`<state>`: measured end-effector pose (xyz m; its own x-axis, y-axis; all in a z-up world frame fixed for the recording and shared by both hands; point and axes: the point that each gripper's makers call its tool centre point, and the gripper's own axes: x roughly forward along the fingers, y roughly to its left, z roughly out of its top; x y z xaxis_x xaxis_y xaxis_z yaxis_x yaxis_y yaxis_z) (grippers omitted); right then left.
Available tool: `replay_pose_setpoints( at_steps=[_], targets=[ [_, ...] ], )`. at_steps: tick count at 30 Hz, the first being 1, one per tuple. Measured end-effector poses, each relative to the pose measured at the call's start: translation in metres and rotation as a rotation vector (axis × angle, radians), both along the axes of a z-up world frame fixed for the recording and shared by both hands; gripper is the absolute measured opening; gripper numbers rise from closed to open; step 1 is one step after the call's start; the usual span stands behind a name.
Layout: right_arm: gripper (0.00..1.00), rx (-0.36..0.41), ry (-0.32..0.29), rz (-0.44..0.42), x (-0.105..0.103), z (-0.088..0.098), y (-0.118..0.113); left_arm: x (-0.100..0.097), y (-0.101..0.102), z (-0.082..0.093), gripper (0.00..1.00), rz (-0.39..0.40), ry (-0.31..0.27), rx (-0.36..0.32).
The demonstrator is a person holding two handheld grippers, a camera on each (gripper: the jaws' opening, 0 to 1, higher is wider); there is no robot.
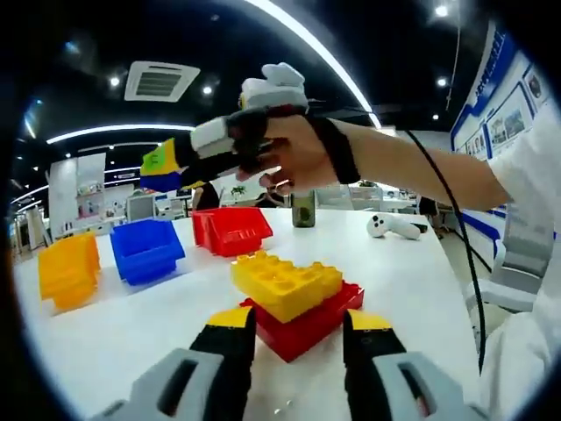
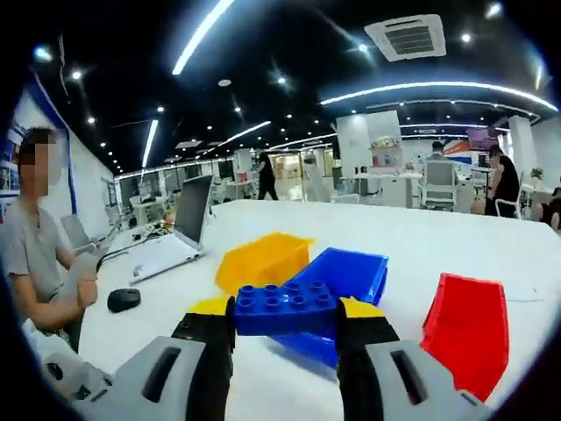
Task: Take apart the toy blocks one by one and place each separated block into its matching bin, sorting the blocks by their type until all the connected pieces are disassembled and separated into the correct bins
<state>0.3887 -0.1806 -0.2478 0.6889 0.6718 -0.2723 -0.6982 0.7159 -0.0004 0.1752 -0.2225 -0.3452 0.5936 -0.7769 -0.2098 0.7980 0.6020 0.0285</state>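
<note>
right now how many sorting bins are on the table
3: a yellow bin at the left of the left gripper view, a blue bin beside it, and a red bin next along. More may lie outside the views.

— Any wording legible in this office?

— None. The blue-and-white wall display board point(image 1: 501, 105), in the left gripper view beyond the white table point(image 1: 412, 281), carries framed panels and large characters, all too blurred to read.

— And in the right gripper view?

— The open silver laptop point(image 2: 180, 230) on that table shows no readable screen text, and the colourful banner point(image 2: 458, 147) far behind it is only a smear of colour. Bins and blocks bear no visible labels.
</note>
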Motion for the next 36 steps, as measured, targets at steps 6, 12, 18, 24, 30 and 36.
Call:
replay_pose_setpoints(
  at_steps=[6, 12, 18, 24, 30, 36],
  targets=[
    [0.46, -0.060, 0.015, -0.045, 0.037, -0.027, 0.012, -0.001, -0.001, 0.001, 0.41, -0.003, -0.001, 0.000],
    [0.47, 0.017, 0.053, -0.145, 0.066, -0.036, 0.007, -0.001, -0.001, 0.001, 0.41, -0.002, -0.001, 0.000],
    [0.71, 0.022, -0.002, -0.080, 0.055, -0.032, 0.004, -0.001, -0.002, 0.001, 0.44, -0.004, 0.003, -0.005],
    [0.68, 0.061, -0.010, 0.006, 0.013, -0.019, -0.009, 0.001, -0.001, 0.000, 0.48, 0.005, 0.012, -0.003],
    [0.69, 0.016, -0.022, 0.140, -0.057, -0.011, -0.028, 0.003, 0.002, -0.002, 0.40, 0.021, 0.005, 0.013],
    [0.71, 0.025, 0.011, 0.277, -0.126, -0.013, -0.043, 0.003, 0.002, -0.003, 0.37, 0.020, 0.006, 0.020]
  ],
)
